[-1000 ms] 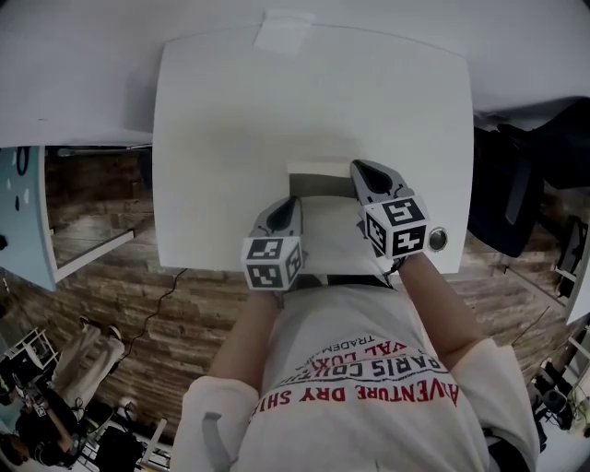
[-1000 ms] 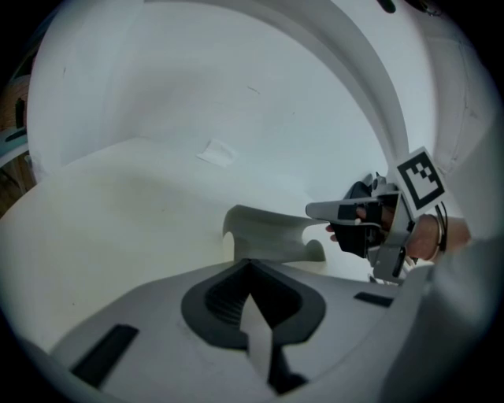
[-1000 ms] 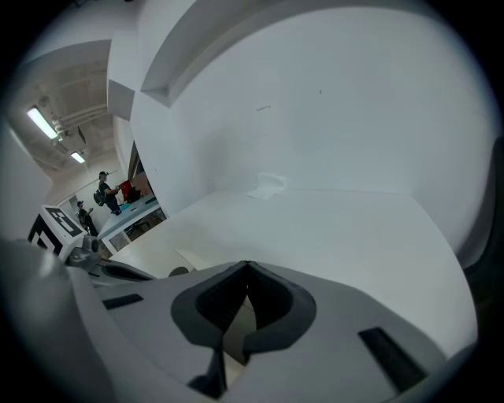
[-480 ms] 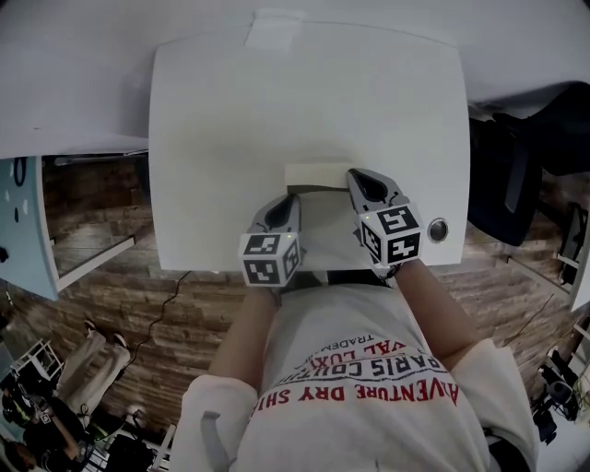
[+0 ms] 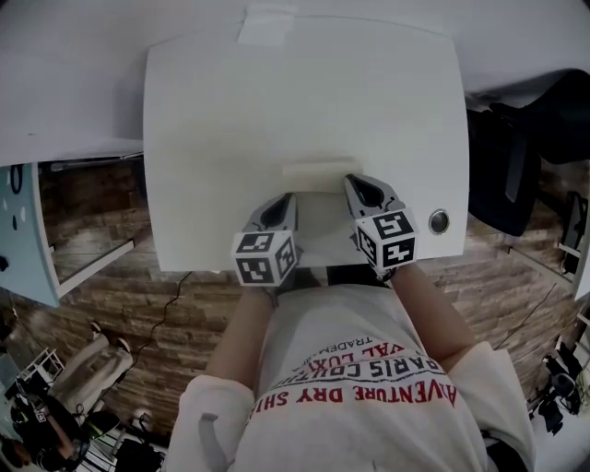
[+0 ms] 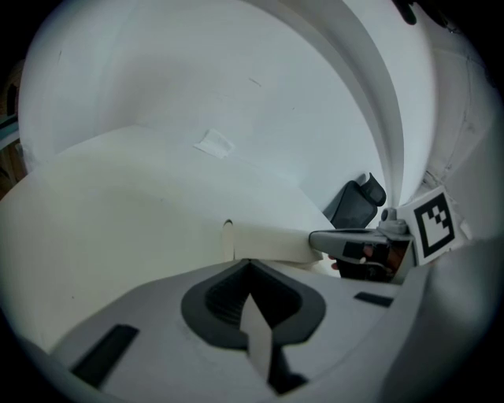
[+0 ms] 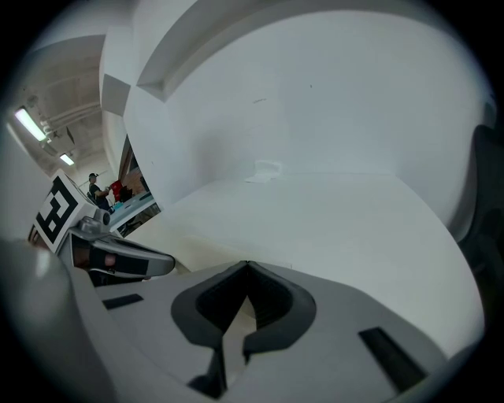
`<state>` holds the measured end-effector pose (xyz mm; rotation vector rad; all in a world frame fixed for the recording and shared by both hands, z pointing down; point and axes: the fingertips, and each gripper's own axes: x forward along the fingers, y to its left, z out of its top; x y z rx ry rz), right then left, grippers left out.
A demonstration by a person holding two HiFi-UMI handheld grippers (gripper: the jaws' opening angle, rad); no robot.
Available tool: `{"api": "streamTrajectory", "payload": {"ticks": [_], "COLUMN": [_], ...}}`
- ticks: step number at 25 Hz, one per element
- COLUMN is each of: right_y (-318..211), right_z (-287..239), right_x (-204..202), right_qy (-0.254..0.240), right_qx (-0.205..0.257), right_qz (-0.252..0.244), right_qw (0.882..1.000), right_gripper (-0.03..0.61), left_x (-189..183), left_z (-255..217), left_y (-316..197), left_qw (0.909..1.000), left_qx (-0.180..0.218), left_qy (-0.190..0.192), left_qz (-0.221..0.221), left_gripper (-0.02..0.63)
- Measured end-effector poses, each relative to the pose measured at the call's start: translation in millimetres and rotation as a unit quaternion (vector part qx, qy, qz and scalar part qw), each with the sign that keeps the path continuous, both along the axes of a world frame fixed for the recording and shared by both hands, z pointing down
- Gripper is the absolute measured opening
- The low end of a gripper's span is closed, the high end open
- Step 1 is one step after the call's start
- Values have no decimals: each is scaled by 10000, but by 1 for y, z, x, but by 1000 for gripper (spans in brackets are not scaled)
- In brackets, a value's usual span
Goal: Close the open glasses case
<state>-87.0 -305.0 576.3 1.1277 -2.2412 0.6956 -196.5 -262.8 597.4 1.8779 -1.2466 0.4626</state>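
A cream glasses case (image 5: 313, 175) lies near the front edge of the white table (image 5: 230, 111), its lid a pale bar across the far side. My left gripper (image 5: 288, 201) rests shut at the case's left, its tip just short of the lid. At the lid's right end my right gripper (image 5: 353, 182) is shut too, with its tip against the lid. In the left gripper view the case (image 6: 268, 240) stands as a low cream slab just ahead of the left gripper (image 6: 250, 264), with the right gripper (image 6: 346, 240) at its right end. The right gripper view shows the right gripper (image 7: 247, 266) shut and the left gripper (image 7: 126, 260) beside it.
A round silver grommet (image 5: 439, 221) sits in the table's front right corner. A white patch (image 5: 265, 23) lies at the far edge. A black chair (image 5: 516, 157) stands to the right and a light blue cabinet (image 5: 18, 221) to the left, over wooden floor.
The dark gap seen under the lid a second ago no longer shows. Both grippers have shifted slightly left and toward the front edge, staying on either side of the case.
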Motion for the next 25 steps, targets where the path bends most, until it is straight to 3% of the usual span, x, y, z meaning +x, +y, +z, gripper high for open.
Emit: {"api": "streamTrajectory", "payload": {"ticks": [6,11,17,25], "right_y": [2,-5,-15,-19], "right_z": [-1,-48,-119,-186], "right_x": [1,0,7,8], "right_qy": [-111,-373,-515,-657], "right_qx": [2,454,1369,2158], "right_qz": [73,11,159,197], "right_qw": [9999,9983,9891,9740], "right_gripper": [12,12,12,12], "left_x": [2,-1,2,1], "left_z": [-2,-34,-118,-218], "left_y": [7,-4,-32,-49], "left_qw": [10000,9994,9894,9573], "left_qx": [4,347,1445,2831], "left_qy": [38,32,-75,-467], "left_qz": [30,-5,126,369], "left_gripper": [-2,-2,-2,-2]}}
